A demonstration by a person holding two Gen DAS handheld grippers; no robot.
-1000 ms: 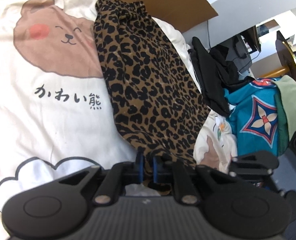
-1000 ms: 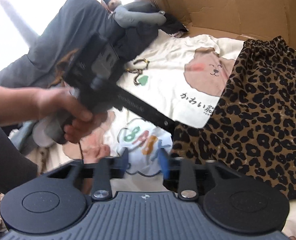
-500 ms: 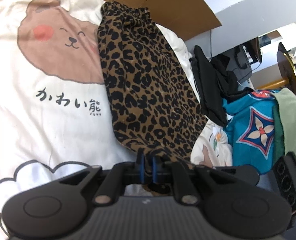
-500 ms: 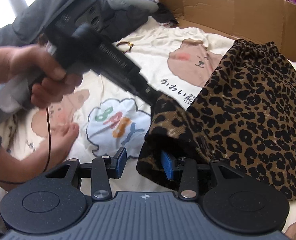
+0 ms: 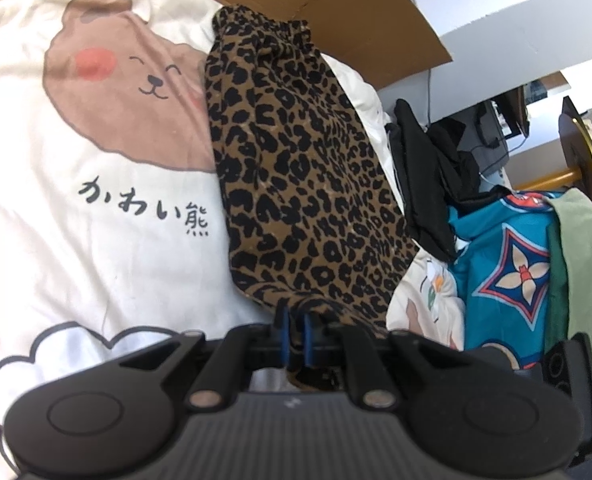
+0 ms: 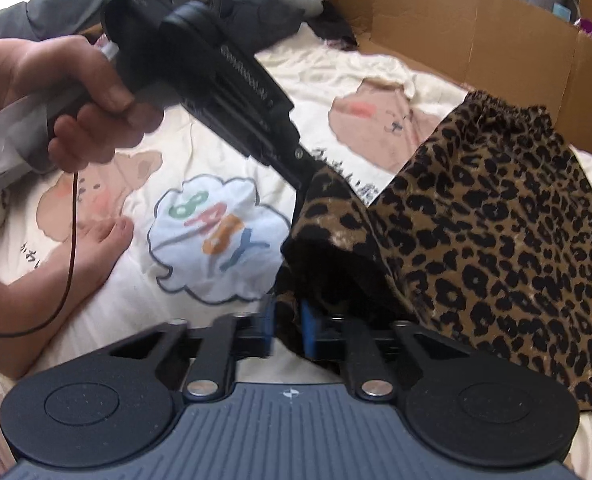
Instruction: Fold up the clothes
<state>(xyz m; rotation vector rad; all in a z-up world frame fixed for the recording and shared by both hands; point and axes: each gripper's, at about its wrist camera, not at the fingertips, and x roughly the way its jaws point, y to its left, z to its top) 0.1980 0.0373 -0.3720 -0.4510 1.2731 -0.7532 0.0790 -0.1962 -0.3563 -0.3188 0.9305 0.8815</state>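
Both grippers pinch leopard garment (image 5: 303, 184) hem.

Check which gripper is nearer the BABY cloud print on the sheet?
Left. In the right wrist view the left gripper pinches the leopard garment right above the BABY cloud print; the right gripper has just closed on the hem, below and beside it.

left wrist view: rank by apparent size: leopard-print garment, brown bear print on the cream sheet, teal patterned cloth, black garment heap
1. Leopard-print garment.
2. Brown bear print, nearly as large.
3. Teal patterned cloth.
4. Black garment heap.
The last two look close, and fisheye stretch at the edge makes their order unsure.
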